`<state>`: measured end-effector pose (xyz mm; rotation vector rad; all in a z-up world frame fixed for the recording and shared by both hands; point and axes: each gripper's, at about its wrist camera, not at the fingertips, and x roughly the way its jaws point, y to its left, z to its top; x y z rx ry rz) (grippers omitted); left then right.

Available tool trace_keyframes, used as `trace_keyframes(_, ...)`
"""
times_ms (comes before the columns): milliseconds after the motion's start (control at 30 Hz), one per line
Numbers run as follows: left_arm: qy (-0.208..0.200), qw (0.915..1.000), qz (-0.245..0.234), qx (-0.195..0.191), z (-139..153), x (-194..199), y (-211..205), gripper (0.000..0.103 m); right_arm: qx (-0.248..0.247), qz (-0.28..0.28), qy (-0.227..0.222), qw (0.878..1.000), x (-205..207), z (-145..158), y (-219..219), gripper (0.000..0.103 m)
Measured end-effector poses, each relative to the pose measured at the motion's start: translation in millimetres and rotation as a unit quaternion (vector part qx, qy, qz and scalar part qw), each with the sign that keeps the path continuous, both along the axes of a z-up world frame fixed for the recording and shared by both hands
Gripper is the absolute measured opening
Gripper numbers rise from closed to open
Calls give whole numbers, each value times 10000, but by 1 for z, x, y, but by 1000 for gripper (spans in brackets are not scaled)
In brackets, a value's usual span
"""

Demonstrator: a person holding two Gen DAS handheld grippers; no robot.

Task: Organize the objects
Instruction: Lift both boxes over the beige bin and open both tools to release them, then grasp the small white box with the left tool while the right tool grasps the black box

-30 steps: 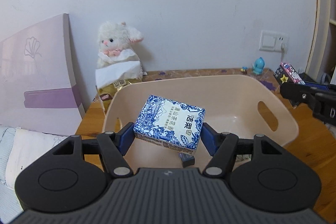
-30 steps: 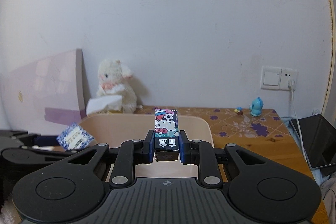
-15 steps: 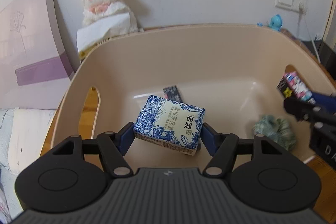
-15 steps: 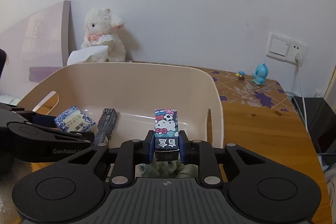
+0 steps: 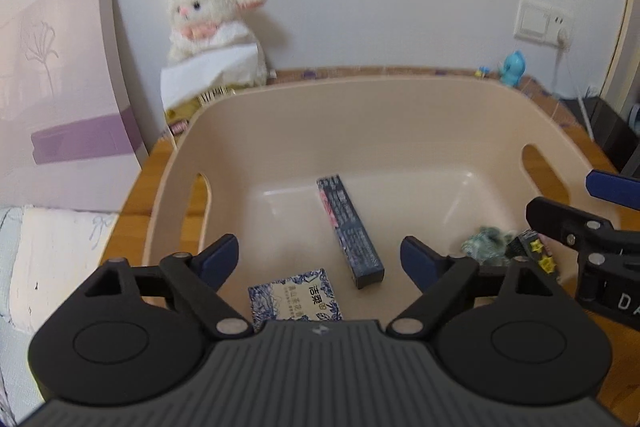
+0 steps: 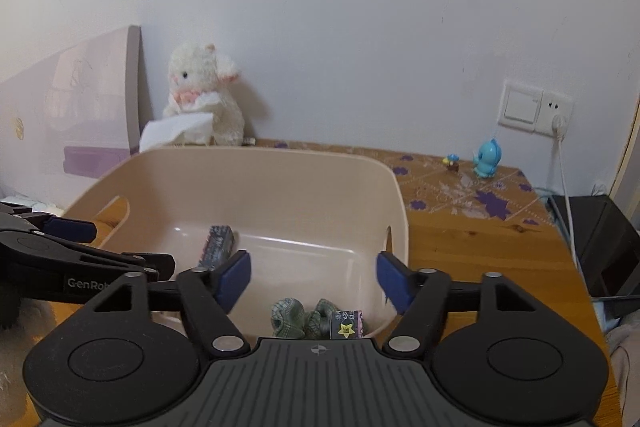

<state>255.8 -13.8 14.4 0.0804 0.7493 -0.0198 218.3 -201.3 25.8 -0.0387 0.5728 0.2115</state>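
Observation:
A beige plastic bin (image 5: 360, 115) (image 6: 256, 179) stands on the wooden table. Over it my left gripper (image 5: 320, 257) is opening, with nothing between its pads; the blue-and-white tissue box (image 5: 296, 297) lies on the bin floor just below it. A long dark box (image 5: 350, 231) (image 6: 218, 245) lies in the bin's middle. My right gripper (image 6: 314, 279) is opening too, its jaws bare. Below it the small cartoon-print box (image 6: 346, 325) (image 5: 538, 255) rests beside a green scrunchie (image 6: 298, 319) (image 5: 486, 245) in the bin's near right corner.
A white plush lamb (image 5: 212, 27) (image 6: 204, 95) with a tissue pack sits against the wall behind the bin. A lilac board (image 5: 64, 95) leans at the left. A blue figurine (image 6: 486, 161) and a wall socket (image 6: 532, 109) are at the back right, a dark device (image 6: 600, 239) at the right edge.
Both grippers opened over the bin. The tissue box dropped from the left gripper to the bin floor, and the cartoon-print box fell from the right gripper beside the scrunchie.

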Motion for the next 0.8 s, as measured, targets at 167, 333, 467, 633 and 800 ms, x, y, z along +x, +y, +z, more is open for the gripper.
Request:
trace_keyframes(167, -102, 9999, 41, -49, 14, -19, 9, 90, 92, 72, -99, 9999, -23, 11, -7, 94)
trace_keyframes(333, -256, 9996, 71, -68, 19, -47, 17, 91, 50, 204, -80, 9997, -46, 10, -13, 103)
trace_keyframes(467, -319, 9994, 73, -138, 24, -67, 23, 95, 26, 270, 50, 9996, -57, 1, -16, 103)
trace_keyframes(633, -389, 9992, 8, 23, 24, -87, 25, 96, -27, 305, 231, 9993, -66, -15, -20, 103)
trace_keyframes(800, -214, 9997, -76, 79, 10, -95, 28, 96, -190, 359, 554, 9976, -65, -42, -22, 103)
